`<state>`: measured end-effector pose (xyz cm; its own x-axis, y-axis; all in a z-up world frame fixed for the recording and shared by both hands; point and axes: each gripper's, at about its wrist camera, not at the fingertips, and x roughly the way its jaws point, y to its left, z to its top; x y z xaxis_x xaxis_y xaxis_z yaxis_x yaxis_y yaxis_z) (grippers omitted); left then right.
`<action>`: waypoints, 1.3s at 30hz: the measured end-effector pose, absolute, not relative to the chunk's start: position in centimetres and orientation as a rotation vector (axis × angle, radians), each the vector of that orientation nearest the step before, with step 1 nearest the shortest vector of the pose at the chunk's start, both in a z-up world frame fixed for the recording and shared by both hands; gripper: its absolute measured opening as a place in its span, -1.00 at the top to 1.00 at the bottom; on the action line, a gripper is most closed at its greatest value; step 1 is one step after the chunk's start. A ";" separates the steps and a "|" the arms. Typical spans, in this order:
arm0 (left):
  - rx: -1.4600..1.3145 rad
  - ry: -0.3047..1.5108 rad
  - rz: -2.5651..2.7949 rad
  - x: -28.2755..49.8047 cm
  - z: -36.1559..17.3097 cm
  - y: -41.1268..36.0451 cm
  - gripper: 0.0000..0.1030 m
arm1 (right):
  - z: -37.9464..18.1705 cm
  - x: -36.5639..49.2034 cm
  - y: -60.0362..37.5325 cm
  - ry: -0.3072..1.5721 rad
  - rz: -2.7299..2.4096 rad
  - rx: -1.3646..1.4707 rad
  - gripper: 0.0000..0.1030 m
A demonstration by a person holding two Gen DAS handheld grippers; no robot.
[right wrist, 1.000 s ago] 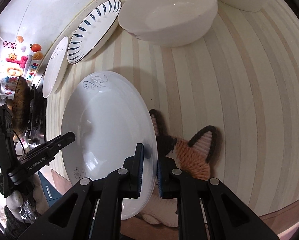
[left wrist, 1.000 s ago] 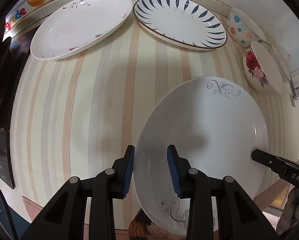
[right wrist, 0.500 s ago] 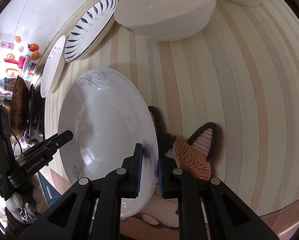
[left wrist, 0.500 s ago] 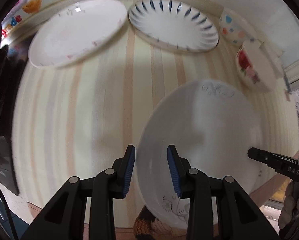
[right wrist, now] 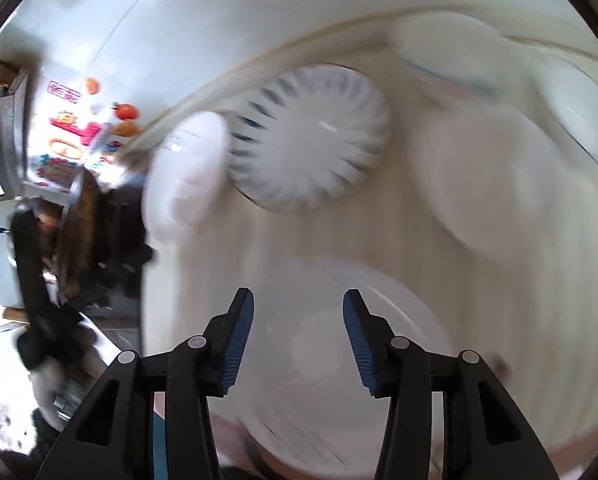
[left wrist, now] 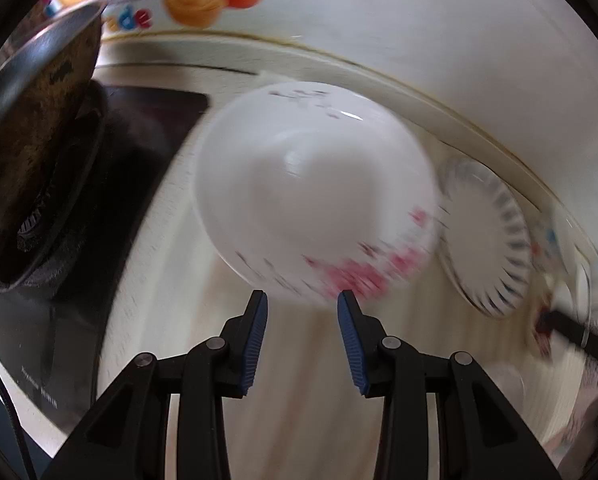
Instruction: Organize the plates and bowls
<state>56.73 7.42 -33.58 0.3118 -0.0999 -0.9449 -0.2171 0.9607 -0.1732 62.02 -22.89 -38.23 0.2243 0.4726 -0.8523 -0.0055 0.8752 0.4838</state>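
Both views are motion-blurred. The left gripper [left wrist: 302, 312] has its jaws spread wide with nothing between them, pointed at the near rim of the red-flowered white plate [left wrist: 315, 196], which lies on the striped counter [left wrist: 299, 400] just beside the stove [left wrist: 111, 184]. The right gripper [right wrist: 297, 320] is also spread wide and empty, hovering over the plain white plate [right wrist: 339, 344] lying flat on the counter beneath it. The blue-striped plate [right wrist: 307, 140] sits near the back wall, and the white bowls [right wrist: 487, 184] sit to its right.

Risks, as I judge them:
- At this speed the left fingers could strike the flowered plate's rim instead of straddling it and push it toward the stove.
- Closing on the thin, glazed rim at a bad angle could let the plate slip.

Versus 1.0 s ago:
- The right gripper was clamped on the white plate's rim; that plate is now released and lying on the counter.
- The left gripper has swung away from that plate toward the far-left flowered plate.
- Its opening now looks wider.
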 end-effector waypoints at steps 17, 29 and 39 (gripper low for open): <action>-0.367 1.270 0.090 59.4 -34.9 10.4 0.33 | -44.9 83.6 -9.7 1.325 0.461 0.152 0.09; -0.474 1.301 0.145 60.7 -37.4 12.5 0.38 | -47.0 83.6 -8.1 1.375 0.486 0.100 0.46; -0.452 1.266 0.153 60.6 -37.4 12.4 0.38 | -46.6 83.1 -8.7 1.378 0.486 0.127 0.56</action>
<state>60.61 12.43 -37.37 0.3033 -0.1348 -0.9433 -0.3554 0.9025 -0.2433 83.11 -8.69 -46.61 0.1104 0.4021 -0.9089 -0.2564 0.8951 0.3648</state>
